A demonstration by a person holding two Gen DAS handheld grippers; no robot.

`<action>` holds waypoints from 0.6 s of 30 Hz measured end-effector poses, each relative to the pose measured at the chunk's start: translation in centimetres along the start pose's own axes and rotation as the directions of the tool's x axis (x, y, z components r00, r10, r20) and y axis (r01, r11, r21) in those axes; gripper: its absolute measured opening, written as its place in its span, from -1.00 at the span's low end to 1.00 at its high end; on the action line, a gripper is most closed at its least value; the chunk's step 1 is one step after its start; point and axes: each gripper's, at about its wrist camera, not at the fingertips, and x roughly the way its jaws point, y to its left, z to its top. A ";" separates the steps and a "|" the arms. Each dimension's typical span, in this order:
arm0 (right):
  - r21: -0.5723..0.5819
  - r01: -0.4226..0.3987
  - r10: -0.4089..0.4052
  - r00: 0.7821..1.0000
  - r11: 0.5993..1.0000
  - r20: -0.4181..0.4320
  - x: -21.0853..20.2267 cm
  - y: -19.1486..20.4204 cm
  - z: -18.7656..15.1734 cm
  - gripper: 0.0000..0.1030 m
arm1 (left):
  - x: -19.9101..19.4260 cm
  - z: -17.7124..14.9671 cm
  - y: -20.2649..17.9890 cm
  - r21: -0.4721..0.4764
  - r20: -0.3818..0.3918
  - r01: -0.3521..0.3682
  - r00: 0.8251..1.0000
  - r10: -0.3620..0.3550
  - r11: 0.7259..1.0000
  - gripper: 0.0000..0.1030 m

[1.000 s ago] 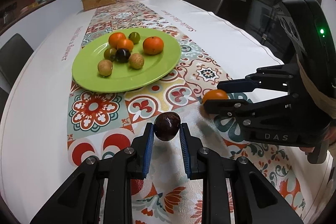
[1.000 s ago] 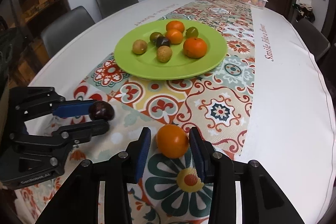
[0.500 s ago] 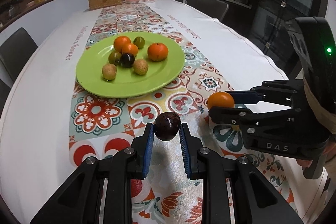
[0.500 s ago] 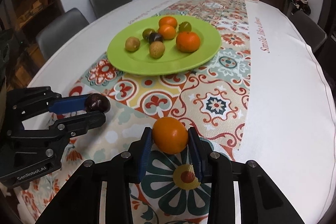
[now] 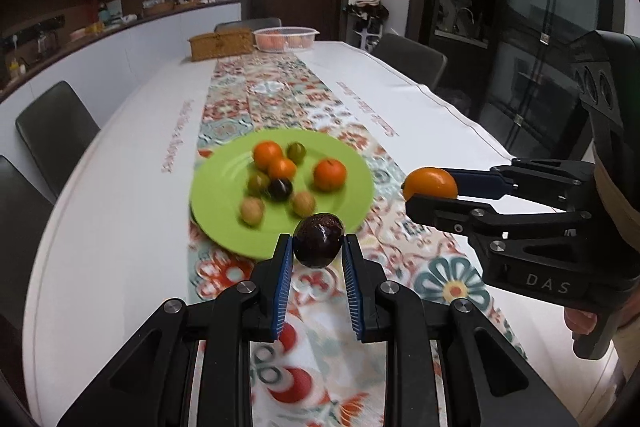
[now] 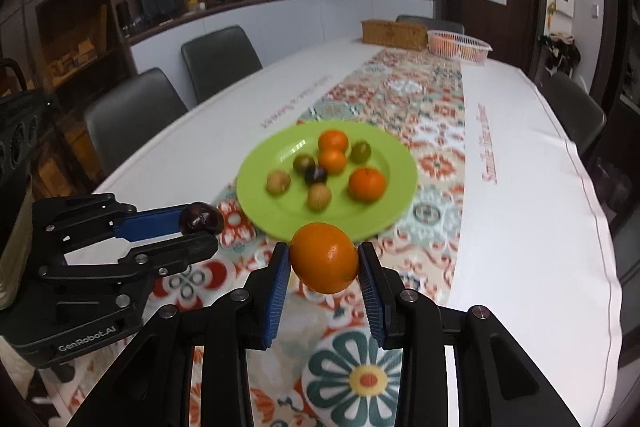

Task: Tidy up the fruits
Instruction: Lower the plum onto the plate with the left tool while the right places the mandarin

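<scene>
My left gripper (image 5: 316, 253) is shut on a dark purple plum (image 5: 319, 239) and holds it above the patterned table runner, just in front of the green plate (image 5: 224, 223). My right gripper (image 6: 325, 259) is shut on an orange (image 6: 325, 257), also raised, near the plate's (image 6: 392, 211) front edge. The plate holds several small fruits: oranges, green ones, a dark one and tan ones. The right gripper with the orange (image 5: 430, 183) shows at the right of the left wrist view. The left gripper with the plum (image 6: 201, 217) shows at the left of the right wrist view.
A long table with a white cloth (image 5: 420, 115) and a patterned runner (image 5: 272, 95). A woven box (image 5: 220, 45) and a white basket of fruit (image 5: 286, 38) stand at the far end. Grey chairs (image 6: 218, 61) line both sides.
Both grippers have lifted their fruit off the table and moved forward toward the plate. The plum and the orange stay held.
</scene>
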 end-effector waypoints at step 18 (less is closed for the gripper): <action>0.017 0.026 -0.025 0.999 1.000 -0.026 9.2 -2.2 6.2 -0.31 | 9.0 4.3 6.5 -0.026 -0.061 -0.064 0.996 0.062 0.998 -0.51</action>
